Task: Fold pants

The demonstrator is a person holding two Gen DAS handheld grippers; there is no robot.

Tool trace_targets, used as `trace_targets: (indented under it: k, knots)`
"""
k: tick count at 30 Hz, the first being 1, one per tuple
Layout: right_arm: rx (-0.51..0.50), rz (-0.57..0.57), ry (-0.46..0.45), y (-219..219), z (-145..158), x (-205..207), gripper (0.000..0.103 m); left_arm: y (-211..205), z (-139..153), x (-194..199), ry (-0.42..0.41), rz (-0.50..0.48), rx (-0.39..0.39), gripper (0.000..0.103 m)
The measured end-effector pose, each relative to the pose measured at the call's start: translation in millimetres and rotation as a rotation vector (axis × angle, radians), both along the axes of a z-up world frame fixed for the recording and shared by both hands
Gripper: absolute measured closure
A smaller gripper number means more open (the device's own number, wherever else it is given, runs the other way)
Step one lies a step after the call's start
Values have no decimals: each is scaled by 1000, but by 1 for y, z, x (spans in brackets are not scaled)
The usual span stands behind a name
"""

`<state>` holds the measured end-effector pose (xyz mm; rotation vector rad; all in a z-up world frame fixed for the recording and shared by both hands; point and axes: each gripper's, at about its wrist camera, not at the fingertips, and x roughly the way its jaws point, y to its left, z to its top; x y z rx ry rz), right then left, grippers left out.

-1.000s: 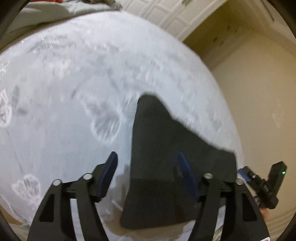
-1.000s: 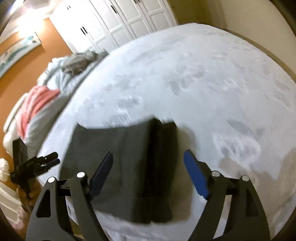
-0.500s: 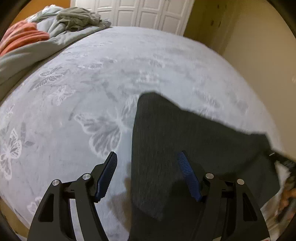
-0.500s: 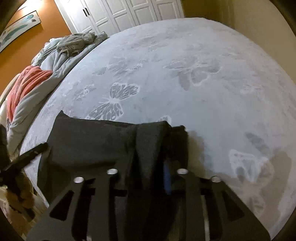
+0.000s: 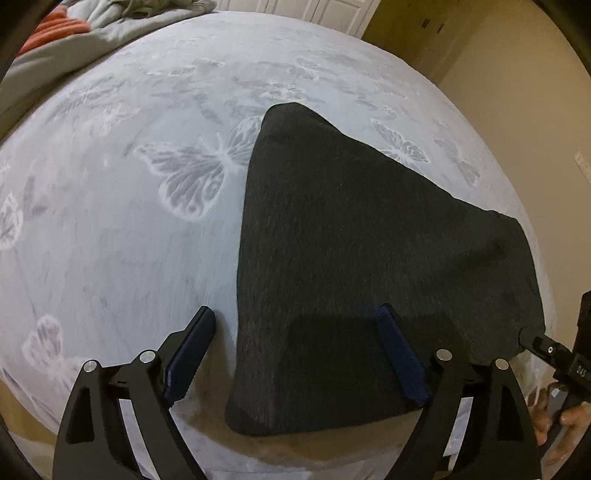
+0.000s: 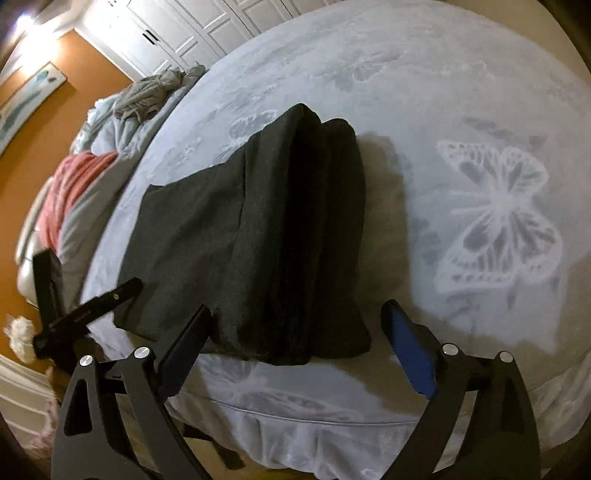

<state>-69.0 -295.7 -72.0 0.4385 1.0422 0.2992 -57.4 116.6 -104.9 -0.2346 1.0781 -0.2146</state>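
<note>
Dark grey pants (image 5: 351, 240) lie folded into a compact stack on a pale grey bedspread with white butterflies (image 5: 129, 240). In the right wrist view the pants (image 6: 258, 240) show several stacked folds on the right side. My left gripper (image 5: 295, 350) is open, low over the near left edge of the pants, holding nothing. My right gripper (image 6: 295, 332) is open over the near end of the stack, holding nothing. The right gripper's body also shows in the left wrist view (image 5: 554, 354) at the pants' right corner, and the left gripper's body shows in the right wrist view (image 6: 88, 310).
A heap of grey and coral bedding (image 6: 92, 173) lies at the far left of the bed. White closet doors (image 6: 177, 33) stand behind. The bed's near edge (image 6: 314, 410) runs just below the pants. A beige wall (image 5: 517, 110) is on the right.
My right gripper was shut on the pants' folded edge half a second ago and has opened and let go. The left gripper stayed open and moved slightly.
</note>
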Motion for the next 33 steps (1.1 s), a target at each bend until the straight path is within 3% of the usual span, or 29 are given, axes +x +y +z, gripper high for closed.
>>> trace_targets:
  k: [4,9,12,16,17,19,20,21,22,25,28,30,32,33]
  knots:
    - [85,0,18,-4,-3,-1,12,-3,0,-6,-6,0,7,17]
    - [76,2,24,4,-2,2,11,-5,0,-5,2,-10,-7,16]
    - [80,1,22,9,-1,5,11,-8,-1,-2,31,-73,-113,16]
    - [124,-16,13,9,-2,9,13,-2,-4,6,49,-62,-245,15]
    - [140,-19,10,8,-3,11,23,3,-4,9,54,-54,-295,15]
    - [135,-32,8,8,-4,16,40,9,-7,18,71,-42,-389,23]
    - [128,-34,9,7,-5,19,53,11,-8,22,73,-38,-402,38]
    - [128,-34,17,6,-8,24,60,10,-10,27,75,-43,-394,61]
    - [141,-32,20,5,-10,27,64,10,-12,31,83,-44,-385,73]
    - [134,-12,2,7,-2,27,71,11,-6,30,79,-44,-422,79]
    - [230,5,-45,1,23,4,72,15,23,5,24,-96,-446,81]
    - [243,19,-60,-2,32,-17,71,20,28,-16,11,-110,-462,80]
    - [240,17,-4,-6,15,-33,70,22,7,-27,83,-93,-463,79]
    - [240,1,37,-6,1,-36,68,22,-13,-29,156,-54,-439,76]
